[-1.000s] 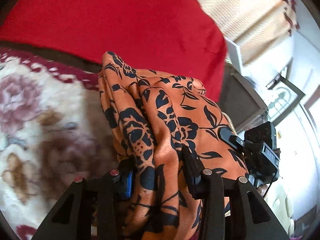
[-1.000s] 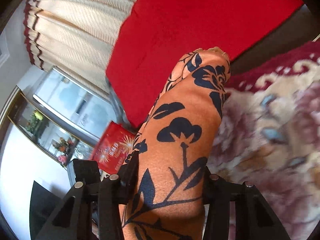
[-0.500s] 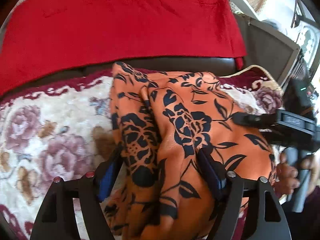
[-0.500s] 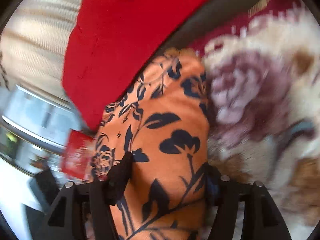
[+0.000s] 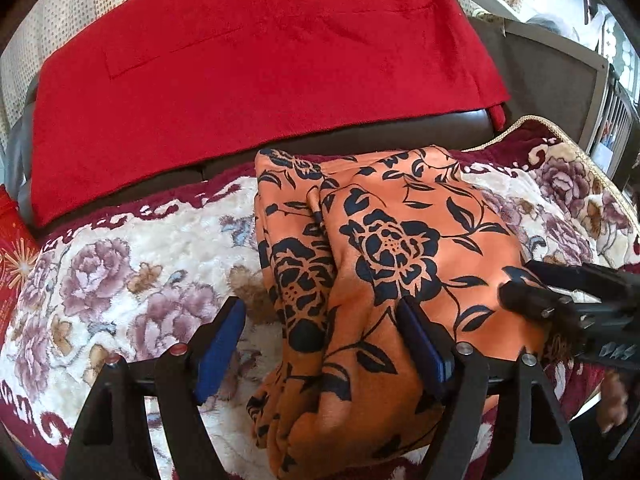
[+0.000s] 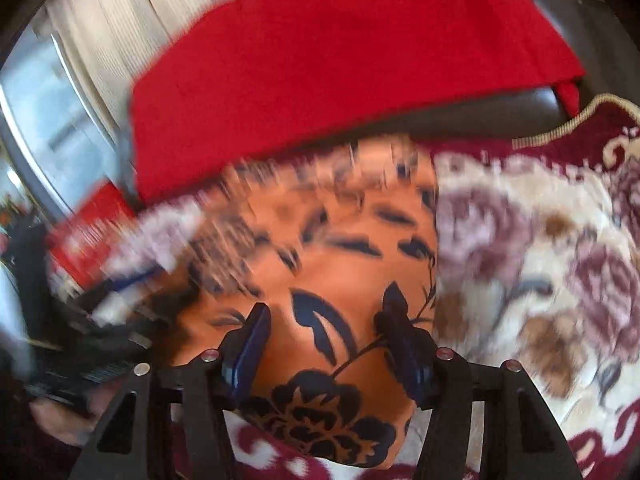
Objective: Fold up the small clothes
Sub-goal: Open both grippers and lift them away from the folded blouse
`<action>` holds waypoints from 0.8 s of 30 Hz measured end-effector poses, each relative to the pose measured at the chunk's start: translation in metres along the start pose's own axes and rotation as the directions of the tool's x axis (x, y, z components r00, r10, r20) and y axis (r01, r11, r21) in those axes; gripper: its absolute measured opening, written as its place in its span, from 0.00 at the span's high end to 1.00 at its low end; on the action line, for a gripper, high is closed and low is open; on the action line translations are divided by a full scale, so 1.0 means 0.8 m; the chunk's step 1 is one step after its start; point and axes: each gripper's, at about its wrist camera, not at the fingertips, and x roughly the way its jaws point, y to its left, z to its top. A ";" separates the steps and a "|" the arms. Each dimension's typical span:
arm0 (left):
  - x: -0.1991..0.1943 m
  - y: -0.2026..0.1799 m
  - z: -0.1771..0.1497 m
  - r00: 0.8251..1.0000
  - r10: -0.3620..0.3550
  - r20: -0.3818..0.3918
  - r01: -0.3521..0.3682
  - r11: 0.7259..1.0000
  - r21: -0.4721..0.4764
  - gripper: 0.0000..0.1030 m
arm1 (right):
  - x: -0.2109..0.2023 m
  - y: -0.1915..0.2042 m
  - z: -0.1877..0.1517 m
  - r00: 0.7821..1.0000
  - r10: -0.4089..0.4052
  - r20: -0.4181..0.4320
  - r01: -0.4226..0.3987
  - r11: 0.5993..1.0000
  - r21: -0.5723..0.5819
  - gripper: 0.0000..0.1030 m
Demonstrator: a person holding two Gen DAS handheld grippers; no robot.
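Note:
An orange garment with black flowers (image 5: 400,248) lies folded in a thick bundle on the floral blanket (image 5: 120,280). My left gripper (image 5: 320,344) is open wide over its near end; the left pad stands clear of the cloth and the right finger (image 5: 420,344) rests against a fold. At the right edge of the left wrist view, my right gripper (image 5: 580,308) sits on the garment's right side. In the blurred right wrist view, that gripper (image 6: 326,344) straddles the garment (image 6: 340,280). Its jaws are closing, with the blue pads bare above the flat cloth.
A red throw (image 5: 260,60) covers the dark sofa back (image 5: 360,136) behind the blanket. A red printed box (image 5: 12,248) stands at the far left. A hand (image 5: 612,400) holds the right gripper's handle. Curtains and a window lie beyond.
Both grippers held the garment up, pinched between their jaws. It has come down onto the blanket, and both pairs of jaws have spread and let go of it.

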 end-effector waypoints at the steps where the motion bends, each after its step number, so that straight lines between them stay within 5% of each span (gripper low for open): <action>1: -0.001 0.000 -0.001 1.000 0.010 0.003 -0.010 1.000 -0.005 0.23 | 0.000 0.002 -0.004 1.000 -0.019 0.017 0.019 1.000 -0.009 0.40; 6: -0.027 -0.003 -0.007 0.996 0.079 0.030 -0.078 0.997 -0.022 0.23 | -0.060 0.001 -0.008 0.994 0.008 0.110 -0.013 0.999 0.042 0.40; 16: -0.147 -0.010 -0.020 0.964 0.239 0.117 -0.226 0.967 -0.117 0.20 | -0.222 0.030 -0.033 0.933 -0.101 0.346 0.101 0.995 0.016 0.35; 19: -0.196 -0.017 -0.018 0.924 0.338 0.179 -0.318 0.939 -0.129 0.05 | -0.260 0.046 -0.038 0.910 -0.103 0.401 0.107 0.994 0.012 0.34; 22: -0.249 -0.027 -0.021 0.868 0.418 0.270 -0.395 0.909 -0.135 0.03 | -0.295 0.065 -0.044 0.900 -0.100 0.425 0.109 0.994 0.004 0.34; 24: -0.281 -0.033 -0.022 0.847 0.431 0.310 -0.411 0.902 -0.131 0.03 | -0.313 0.075 -0.050 0.897 -0.088 0.434 0.097 0.995 -0.001 0.33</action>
